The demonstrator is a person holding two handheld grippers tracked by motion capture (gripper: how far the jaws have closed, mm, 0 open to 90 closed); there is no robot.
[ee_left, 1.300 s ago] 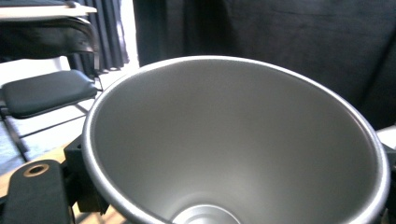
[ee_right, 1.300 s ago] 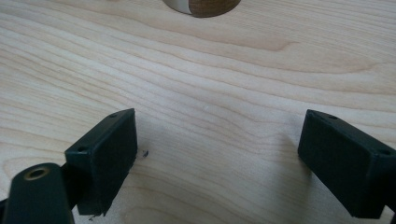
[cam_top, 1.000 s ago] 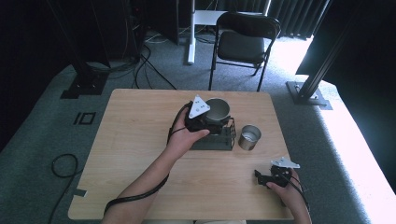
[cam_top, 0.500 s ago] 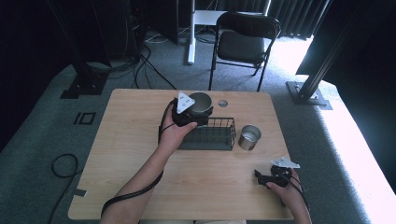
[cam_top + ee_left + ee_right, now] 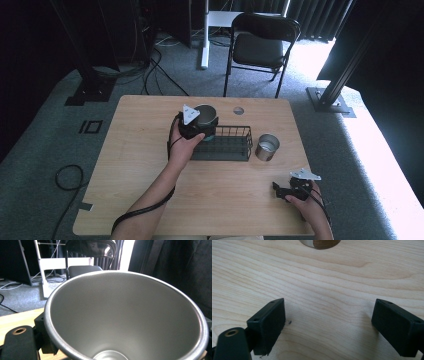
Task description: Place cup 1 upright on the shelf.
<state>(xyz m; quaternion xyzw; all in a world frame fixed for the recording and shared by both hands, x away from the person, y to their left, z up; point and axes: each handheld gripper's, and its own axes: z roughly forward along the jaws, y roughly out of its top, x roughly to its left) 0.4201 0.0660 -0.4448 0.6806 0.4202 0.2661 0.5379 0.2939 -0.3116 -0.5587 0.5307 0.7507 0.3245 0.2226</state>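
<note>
jaws of the left gripper point(image 5: 196, 124) clamp the rim of a round, stiff, likely light and slippery silver metal cup point(image 5: 127, 317) above the black wire basket's point(image 5: 227, 150) left end, while the right gripper's point(image 5: 292, 188) jaws rest apart on the pale wooden counter point(image 5: 135, 150).

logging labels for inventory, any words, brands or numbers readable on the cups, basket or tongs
None can be read.
The metal cup held in the left tongs: plain inside, no marking.
The second cup by the wire basket: too small to tell.
The right tongs: bare black jaws, no text.
The table: plain wood grain.
</note>
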